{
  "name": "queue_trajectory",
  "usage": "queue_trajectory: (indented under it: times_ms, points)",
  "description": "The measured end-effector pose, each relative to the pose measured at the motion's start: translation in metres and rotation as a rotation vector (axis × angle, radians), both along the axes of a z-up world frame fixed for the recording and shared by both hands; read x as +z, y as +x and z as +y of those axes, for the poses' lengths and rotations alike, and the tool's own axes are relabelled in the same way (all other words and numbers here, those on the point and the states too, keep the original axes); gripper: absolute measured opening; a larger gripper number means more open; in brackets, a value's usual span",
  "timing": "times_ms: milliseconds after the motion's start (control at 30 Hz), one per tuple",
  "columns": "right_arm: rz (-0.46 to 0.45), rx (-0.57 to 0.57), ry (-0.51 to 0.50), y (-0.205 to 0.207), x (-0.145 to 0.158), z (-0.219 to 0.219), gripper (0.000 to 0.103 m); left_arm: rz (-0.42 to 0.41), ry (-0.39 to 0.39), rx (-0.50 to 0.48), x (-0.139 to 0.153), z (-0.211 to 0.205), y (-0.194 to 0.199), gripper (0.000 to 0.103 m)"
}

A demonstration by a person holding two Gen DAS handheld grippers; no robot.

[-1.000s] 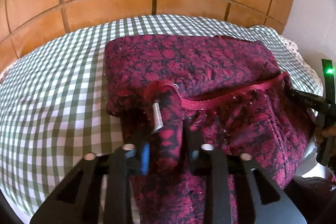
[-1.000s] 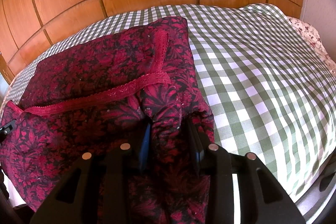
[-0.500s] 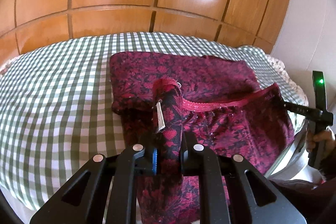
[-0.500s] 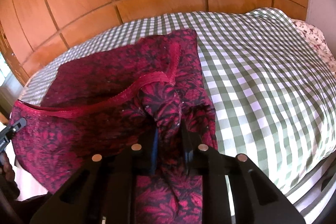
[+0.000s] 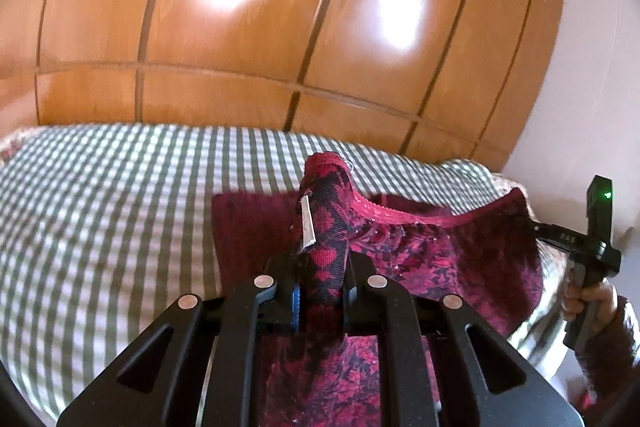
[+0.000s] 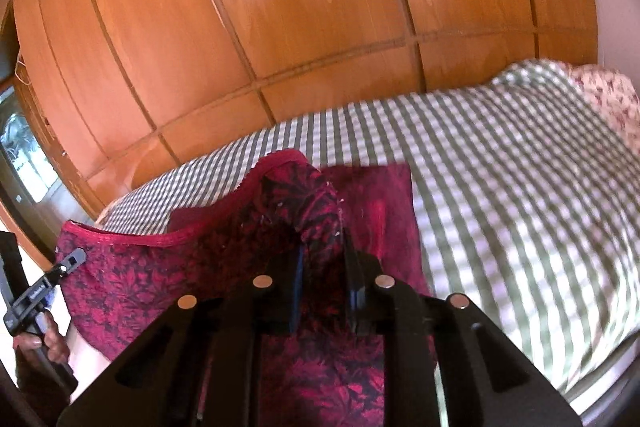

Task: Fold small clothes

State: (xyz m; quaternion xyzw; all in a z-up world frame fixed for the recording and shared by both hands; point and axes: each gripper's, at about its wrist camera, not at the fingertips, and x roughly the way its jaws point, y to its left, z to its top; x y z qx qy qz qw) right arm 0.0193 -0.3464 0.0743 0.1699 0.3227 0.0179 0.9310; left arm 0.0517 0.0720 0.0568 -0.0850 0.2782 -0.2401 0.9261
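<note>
The left gripper [image 5: 320, 291] is clamped on a bunched corner of the red flowered garment [image 5: 440, 267], with a small white label [image 5: 307, 223] showing just above the pads. From there the trimmed edge [image 5: 400, 215] runs rightward in a shallow sag to the right gripper [image 6: 322, 279], which is likewise pinched tight on the opposite corner. Between the two, the cloth hangs as a loose sheet; its lower part drapes down past both tools, and its far part lies on the green checked bedspread [image 5: 120, 207], in front of the wooden panelled wall [image 5: 240, 27].

The fabric looks thin, light and very soft, with no stiffness of its own, so it will probably droop and crease wherever it is unsupported. The trimmed corners seem the best places to hold, since the hem gives firmer purchase and keeps the edge straight. The cloth rises through and above each pair of pads, so each tool sits just under its corner.
</note>
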Motion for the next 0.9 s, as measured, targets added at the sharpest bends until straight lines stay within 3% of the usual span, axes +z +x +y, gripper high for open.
queue_trajectory:
  times_ms: [200, 367, 533, 667, 733, 767, 833, 900]
  points:
    - [0.003, -0.043, -0.026, 0.065, 0.0, -0.005, 0.016, 0.003, 0.037, 0.062, 0.003, -0.01, 0.065, 0.013]
    - [0.056, -0.102, -0.049, 0.122, -0.02, -0.015, 0.016, 0.051, 0.078, 0.118, -0.012, -0.021, 0.126, 0.013]
    - [0.18, -0.145, -0.13, 0.171, -0.067, -0.017, 0.016, 0.146, 0.165, 0.176, -0.054, -0.037, 0.179, 0.013]
    - [0.279, -0.16, -0.17, 0.189, -0.107, -0.022, 0.016, 0.273, 0.26, 0.195, -0.103, -0.048, 0.21, 0.014]
    - [0.285, -0.16, -0.164, 0.19, -0.11, -0.024, 0.019, 0.296, 0.261, 0.195, -0.112, -0.048, 0.214, 0.016]
    - [0.282, -0.155, -0.164, 0.189, -0.109, -0.024, 0.02, 0.295, 0.254, 0.192, -0.11, -0.046, 0.214, 0.019]
    - [0.27, -0.147, -0.146, 0.181, -0.102, -0.028, 0.039, 0.283, 0.224, 0.182, -0.102, -0.041, 0.207, 0.028]
    - [0.247, -0.138, -0.102, 0.167, -0.093, -0.032, 0.04, 0.286, 0.187, 0.196, -0.095, -0.027, 0.196, 0.055]
